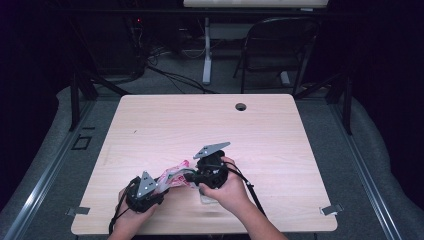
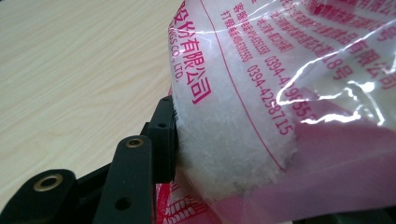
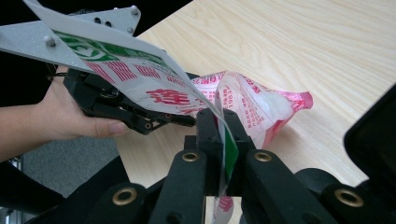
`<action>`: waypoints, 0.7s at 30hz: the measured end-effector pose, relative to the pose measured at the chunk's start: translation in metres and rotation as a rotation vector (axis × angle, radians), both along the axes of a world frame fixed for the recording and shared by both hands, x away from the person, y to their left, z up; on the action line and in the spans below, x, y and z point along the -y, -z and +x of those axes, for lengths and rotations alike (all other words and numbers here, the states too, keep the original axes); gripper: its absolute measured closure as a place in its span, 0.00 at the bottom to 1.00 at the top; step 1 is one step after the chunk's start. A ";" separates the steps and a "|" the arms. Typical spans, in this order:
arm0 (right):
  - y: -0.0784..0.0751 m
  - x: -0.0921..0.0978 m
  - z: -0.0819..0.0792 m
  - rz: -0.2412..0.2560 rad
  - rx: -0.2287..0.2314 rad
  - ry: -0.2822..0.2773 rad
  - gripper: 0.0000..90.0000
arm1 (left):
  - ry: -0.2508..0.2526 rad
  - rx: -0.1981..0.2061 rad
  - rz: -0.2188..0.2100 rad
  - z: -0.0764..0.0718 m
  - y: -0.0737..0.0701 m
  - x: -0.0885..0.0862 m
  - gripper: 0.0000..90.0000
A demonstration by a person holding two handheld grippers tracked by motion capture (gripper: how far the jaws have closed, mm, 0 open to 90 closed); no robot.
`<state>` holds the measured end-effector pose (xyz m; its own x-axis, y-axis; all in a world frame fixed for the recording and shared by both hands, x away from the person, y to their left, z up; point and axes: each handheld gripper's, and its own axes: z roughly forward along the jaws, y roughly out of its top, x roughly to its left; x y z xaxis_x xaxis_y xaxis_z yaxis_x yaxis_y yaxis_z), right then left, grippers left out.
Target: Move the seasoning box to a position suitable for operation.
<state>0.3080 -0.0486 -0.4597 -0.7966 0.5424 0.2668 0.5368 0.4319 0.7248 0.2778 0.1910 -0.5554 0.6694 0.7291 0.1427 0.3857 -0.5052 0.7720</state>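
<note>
Pink-printed clear plastic bag of white grains (image 1: 175, 176) hangs just above the near table edge (image 1: 280, 150), left gripper (image 1: 159, 186) and right gripper (image 3: 223, 135) both clamped on it; stretching step, next likely pulling it open.

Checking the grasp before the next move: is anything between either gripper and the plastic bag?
Nothing visible: the left gripper and the right gripper are both shut directly on the plastic bag, above the table.

Pale wooden table (image 1: 280, 130) — grey carpet (image 1: 370, 165), black chair (image 1: 280, 45) beyond
</note>
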 end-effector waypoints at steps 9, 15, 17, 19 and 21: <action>0.001 0.012 0.000 0.027 0.015 0.014 0.96 | -0.010 0.056 0.053 0.004 -0.008 0.009 0.65; -0.001 0.021 0.001 0.056 0.033 0.025 0.87 | -0.016 0.093 0.074 0.007 -0.014 0.013 0.66; 0.000 0.026 0.001 0.071 0.038 0.031 0.83 | -0.024 0.099 0.072 0.010 -0.015 0.015 0.66; 0.001 0.029 -0.001 0.077 0.038 0.037 0.82 | -0.023 0.101 0.078 0.011 -0.016 0.016 0.66; 0.001 0.032 -0.002 0.075 0.041 0.038 0.80 | -0.027 0.102 0.075 0.012 -0.015 0.018 0.66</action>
